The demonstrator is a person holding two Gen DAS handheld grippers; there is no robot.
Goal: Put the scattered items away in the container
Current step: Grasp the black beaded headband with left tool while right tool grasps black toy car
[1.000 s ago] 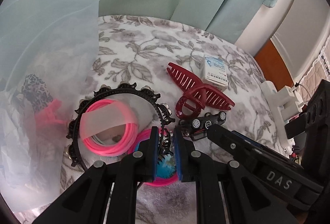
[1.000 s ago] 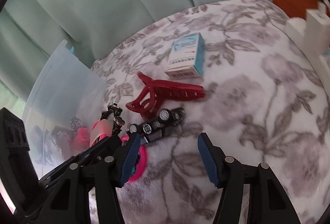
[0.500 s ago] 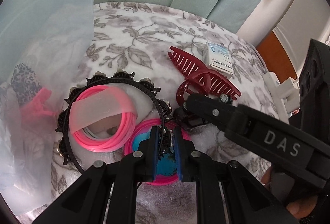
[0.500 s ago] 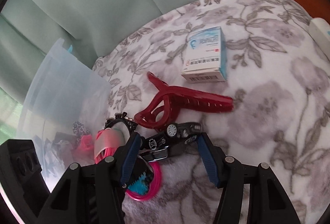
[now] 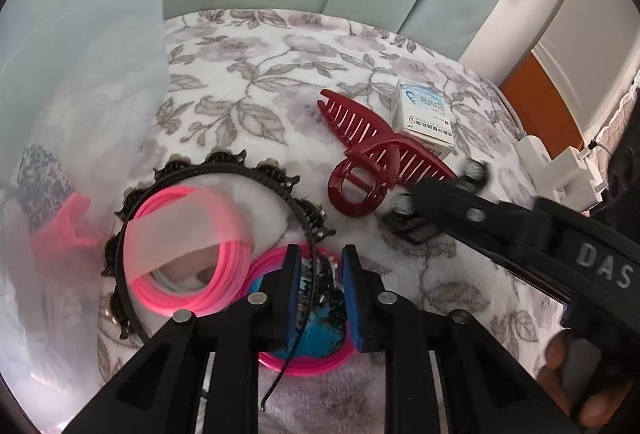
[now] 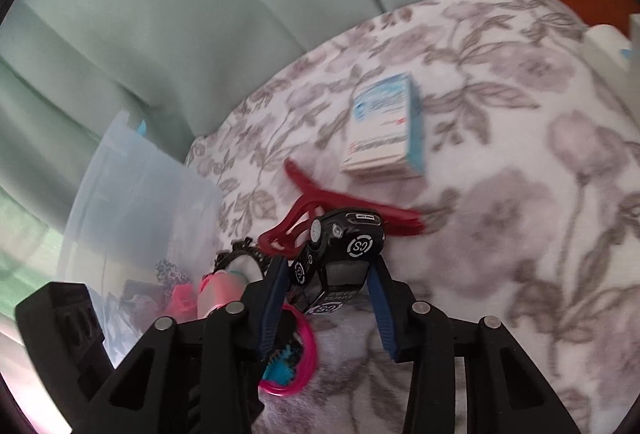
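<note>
From the left wrist view, the left gripper [image 5: 320, 290] has its jaws opening narrowly around the thin black headband [image 5: 216, 170], which threads between the pads above a pink-rimmed round item [image 5: 308, 366]. Pink rings [image 5: 188, 298] lie at nine o'clock of it, the red claw clip [image 5: 372, 162] at one o'clock, a small box [image 5: 424, 114] beyond, and the translucent container [image 5: 60, 114] far left. From the right wrist view, the right gripper [image 6: 330, 290] is closing on the black toy car [image 6: 344, 254]; blur makes firm contact uncertain, though the pads seem to press its sides. The container [image 6: 132, 202] sits at ten o'clock on the floral blanket [image 6: 520, 214].
</note>
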